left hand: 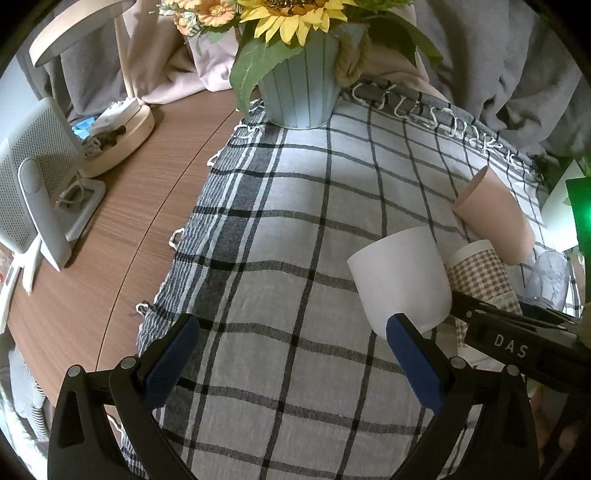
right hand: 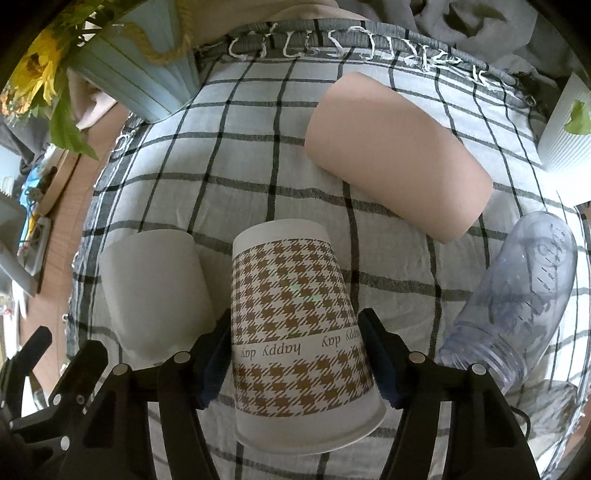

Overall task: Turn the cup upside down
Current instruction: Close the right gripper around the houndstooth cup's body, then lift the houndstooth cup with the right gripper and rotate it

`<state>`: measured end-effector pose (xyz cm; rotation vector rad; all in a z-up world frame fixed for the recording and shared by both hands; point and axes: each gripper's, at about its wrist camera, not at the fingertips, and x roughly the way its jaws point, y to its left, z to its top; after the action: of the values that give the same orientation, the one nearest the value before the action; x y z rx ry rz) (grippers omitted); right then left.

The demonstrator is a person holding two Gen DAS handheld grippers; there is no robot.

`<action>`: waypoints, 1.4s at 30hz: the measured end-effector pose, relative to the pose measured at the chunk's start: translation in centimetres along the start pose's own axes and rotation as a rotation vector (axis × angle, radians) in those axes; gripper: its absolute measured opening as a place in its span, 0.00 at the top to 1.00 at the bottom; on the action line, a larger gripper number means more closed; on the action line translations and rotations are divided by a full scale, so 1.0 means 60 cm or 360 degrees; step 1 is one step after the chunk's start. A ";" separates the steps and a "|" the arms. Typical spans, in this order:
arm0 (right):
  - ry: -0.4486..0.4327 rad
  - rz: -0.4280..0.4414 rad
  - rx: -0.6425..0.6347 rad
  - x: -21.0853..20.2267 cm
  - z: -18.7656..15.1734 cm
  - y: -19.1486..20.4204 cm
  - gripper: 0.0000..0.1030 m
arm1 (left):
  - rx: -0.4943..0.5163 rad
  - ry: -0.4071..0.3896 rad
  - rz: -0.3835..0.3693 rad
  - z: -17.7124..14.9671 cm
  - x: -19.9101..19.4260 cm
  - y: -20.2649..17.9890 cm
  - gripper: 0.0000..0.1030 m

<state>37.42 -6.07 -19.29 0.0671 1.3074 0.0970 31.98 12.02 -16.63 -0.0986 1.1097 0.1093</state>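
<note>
Right wrist view: bare checked cloth (right hand: 258,155) toward 12 o'clock; right gripper (right hand: 295,354) clamps the houndstooth cup (right hand: 291,314); left gripper (left hand: 291,365) gapes wide, empty.

The houndstooth paper cup (right hand: 295,325) reads "happy day" upside down; the right gripper (left hand: 511,347) reads "DAS".

Sunflower bouquet (left hand: 291,14) cropped at top edge

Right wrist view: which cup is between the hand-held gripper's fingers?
The houndstooth paper cup printed "happy day", base up, sits between the right hand-held gripper fingers. The plain white cup stands left; the pink cup is farther back.
</note>
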 end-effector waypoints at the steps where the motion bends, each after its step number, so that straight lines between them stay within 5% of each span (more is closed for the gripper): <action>1: -0.0010 0.0002 0.0000 -0.004 -0.002 0.001 0.37 | 0.0002 -0.0008 -0.0003 -0.001 -0.003 0.001 0.00; 19: -0.0173 -0.0050 0.0325 -0.113 -0.113 -0.027 0.37 | 0.0206 -0.0088 -0.0067 -0.046 -0.071 0.013 0.00; 30: -0.0141 -0.0034 0.0478 -0.084 -0.186 -0.022 0.37 | 0.0363 -0.0055 -0.0096 -0.088 -0.075 0.015 0.00; 42: -0.0149 -0.0018 0.0428 -0.056 -0.191 -0.001 0.37 | 0.0353 -0.0041 -0.0049 -0.097 -0.065 0.024 0.00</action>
<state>25.50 -6.54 -19.05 0.2905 1.2206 -0.0914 24.89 12.53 -15.75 0.0841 1.0876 -0.0405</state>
